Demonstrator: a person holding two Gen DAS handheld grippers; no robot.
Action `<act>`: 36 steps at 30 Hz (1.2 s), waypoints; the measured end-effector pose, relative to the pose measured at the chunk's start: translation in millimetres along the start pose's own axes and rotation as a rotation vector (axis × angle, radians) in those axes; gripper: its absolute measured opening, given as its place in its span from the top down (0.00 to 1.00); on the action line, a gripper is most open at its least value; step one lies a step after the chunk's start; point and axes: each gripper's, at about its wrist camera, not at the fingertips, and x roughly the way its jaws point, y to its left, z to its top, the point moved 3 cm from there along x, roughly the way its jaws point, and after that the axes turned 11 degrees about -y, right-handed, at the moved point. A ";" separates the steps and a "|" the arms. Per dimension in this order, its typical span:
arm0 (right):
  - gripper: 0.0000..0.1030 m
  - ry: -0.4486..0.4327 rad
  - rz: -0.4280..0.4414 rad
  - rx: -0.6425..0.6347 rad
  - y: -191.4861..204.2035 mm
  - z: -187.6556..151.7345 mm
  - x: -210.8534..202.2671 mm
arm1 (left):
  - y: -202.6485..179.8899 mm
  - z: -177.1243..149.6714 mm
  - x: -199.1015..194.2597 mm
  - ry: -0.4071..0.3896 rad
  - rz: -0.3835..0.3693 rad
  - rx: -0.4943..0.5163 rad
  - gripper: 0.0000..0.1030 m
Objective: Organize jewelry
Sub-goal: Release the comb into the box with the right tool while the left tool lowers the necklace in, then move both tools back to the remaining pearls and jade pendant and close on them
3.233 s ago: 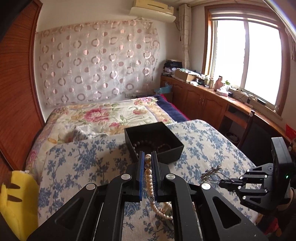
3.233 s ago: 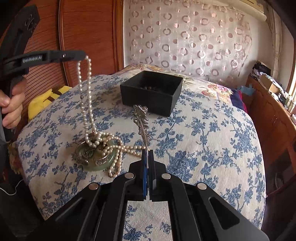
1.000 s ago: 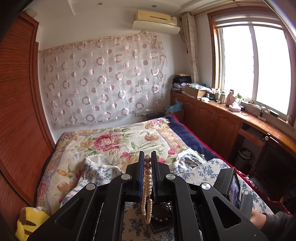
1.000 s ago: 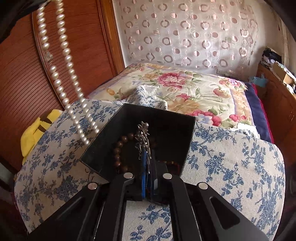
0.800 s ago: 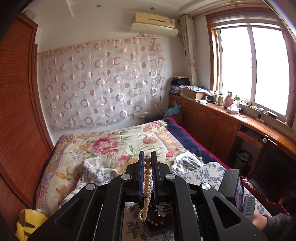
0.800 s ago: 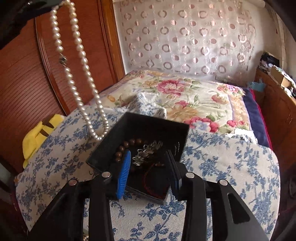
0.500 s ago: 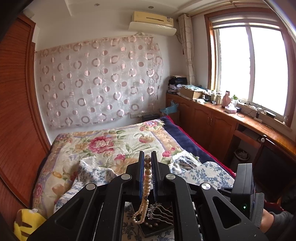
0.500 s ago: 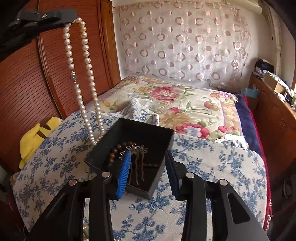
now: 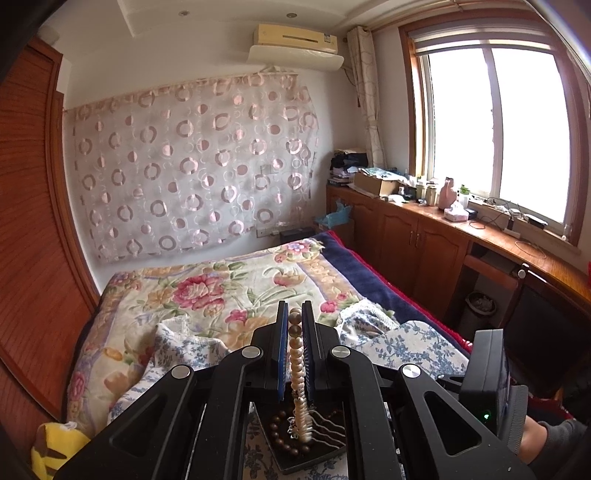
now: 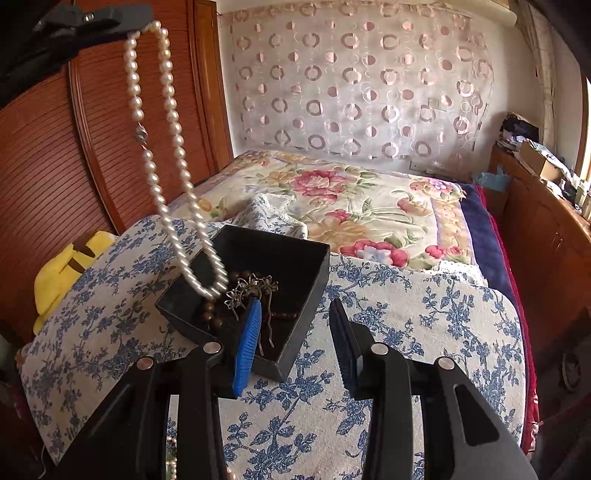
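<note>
My left gripper (image 9: 294, 314) is shut on a white pearl necklace (image 9: 297, 365) and holds it high. In the right wrist view the pearl necklace (image 10: 170, 158) hangs in a long loop from the left gripper (image 10: 142, 20), its lower end dipping into the open black box (image 10: 310, 266). The box sits on a blue-flowered cloth (image 10: 406, 332) and holds a brown bead bracelet (image 10: 210, 314) and a silver hair comb (image 10: 255, 291). The box also shows under the left gripper (image 9: 332, 448). My right gripper (image 10: 295, 314) is open and empty, just in front of the box.
A flowered bed quilt (image 10: 362, 199) lies beyond the cloth-covered table. A yellow plush toy (image 10: 70, 266) sits at the left by the wooden wardrobe (image 10: 48, 177). Wooden cabinets (image 9: 424, 243) with clutter run under the window at the right.
My right gripper opened, left the silver hair comb in the box and drew back. My left gripper carried the pearl necklace over the box and its lower end now hangs inside.
</note>
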 end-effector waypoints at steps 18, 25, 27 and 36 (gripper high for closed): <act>0.62 0.030 0.061 -0.031 21.4 -53.8 -38.5 | -1.8 -115.8 -15.5 0.168 -0.029 -0.018 0.83; 0.79 0.108 0.117 -0.073 43.7 -92.3 -42.1 | 2.0 -161.1 -37.6 0.228 -0.042 -0.039 0.74; 0.79 0.141 0.127 -0.080 46.9 -101.8 -39.7 | 2.3 -171.0 -43.4 0.236 -0.037 -0.040 0.72; 0.87 0.203 0.098 -0.140 54.1 -118.4 -28.7 | -0.7 -205.8 -60.4 0.292 -0.061 -0.074 0.68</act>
